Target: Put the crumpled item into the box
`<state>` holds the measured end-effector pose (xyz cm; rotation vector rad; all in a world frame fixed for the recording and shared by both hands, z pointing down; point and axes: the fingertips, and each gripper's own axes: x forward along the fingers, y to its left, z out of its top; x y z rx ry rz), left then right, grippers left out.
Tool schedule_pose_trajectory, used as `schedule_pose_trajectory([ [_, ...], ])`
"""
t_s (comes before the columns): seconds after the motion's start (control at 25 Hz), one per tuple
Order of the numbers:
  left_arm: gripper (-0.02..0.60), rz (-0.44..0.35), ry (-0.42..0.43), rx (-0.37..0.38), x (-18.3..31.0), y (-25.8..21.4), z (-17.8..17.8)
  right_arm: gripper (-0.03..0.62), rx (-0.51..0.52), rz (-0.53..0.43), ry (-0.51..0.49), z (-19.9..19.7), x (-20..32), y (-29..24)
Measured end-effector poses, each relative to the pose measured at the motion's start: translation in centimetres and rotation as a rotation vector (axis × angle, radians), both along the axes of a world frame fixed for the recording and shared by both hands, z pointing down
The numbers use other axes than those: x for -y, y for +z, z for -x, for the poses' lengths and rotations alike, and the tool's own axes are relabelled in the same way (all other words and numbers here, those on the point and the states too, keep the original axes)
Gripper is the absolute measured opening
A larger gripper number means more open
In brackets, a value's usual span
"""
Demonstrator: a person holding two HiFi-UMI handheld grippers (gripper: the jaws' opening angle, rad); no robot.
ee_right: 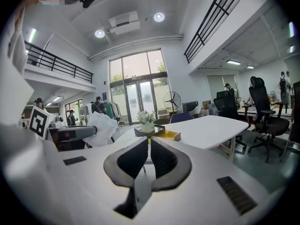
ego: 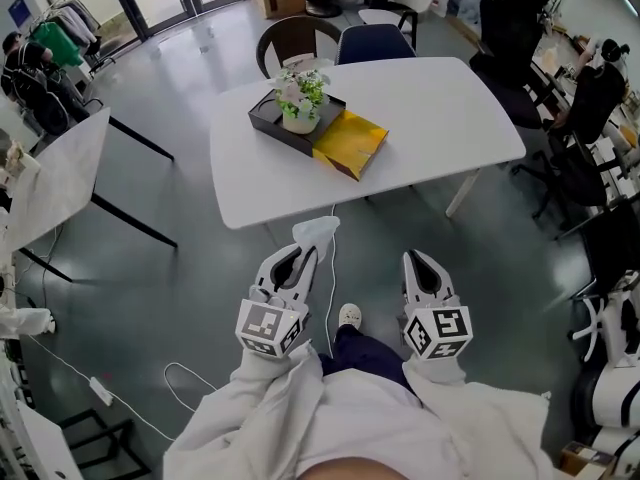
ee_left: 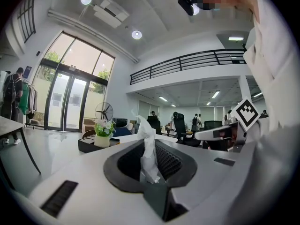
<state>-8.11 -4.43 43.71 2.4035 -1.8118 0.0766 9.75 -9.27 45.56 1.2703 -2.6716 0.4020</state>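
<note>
My left gripper [ego: 303, 255] is shut on a crumpled white tissue [ego: 318, 230], which sticks up between its jaws [ee_left: 149, 146] in the left gripper view. It hangs over the floor just short of the white table's near edge [ego: 290, 213]. On the table an open yellow box [ego: 350, 140] lies against a black tray [ego: 272, 120] that holds a potted plant [ego: 301, 98]. My right gripper [ego: 420, 260] is level with the left one, its jaws shut with nothing between them [ee_right: 149, 142]. The right gripper view shows the yellow box [ee_right: 169, 135] straight ahead.
Two chairs [ego: 330, 40] stand behind the table, and black office chairs [ego: 585, 138] crowd the right side. A second white table [ego: 62, 173] stands at the left. A cable [ego: 180, 378] trails over the grey floor by the person's shoe [ego: 349, 316].
</note>
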Motion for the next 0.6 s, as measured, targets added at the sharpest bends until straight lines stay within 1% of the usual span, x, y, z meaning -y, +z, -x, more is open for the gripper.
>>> schedule_pose_trajectory([
  [0.44, 0.064, 0.001, -0.027, 0.002, 6.2, 1.0, 0.2, 0.041, 0.015, -0.006, -0.016, -0.3, 6.3, 0.8],
  [0.6, 0.064, -0.005, -0.03, -0.004, 7.8, 0.9, -0.2, 0.04, 0.03, 0.003, -0.009, -0.4, 8.1, 1.1],
])
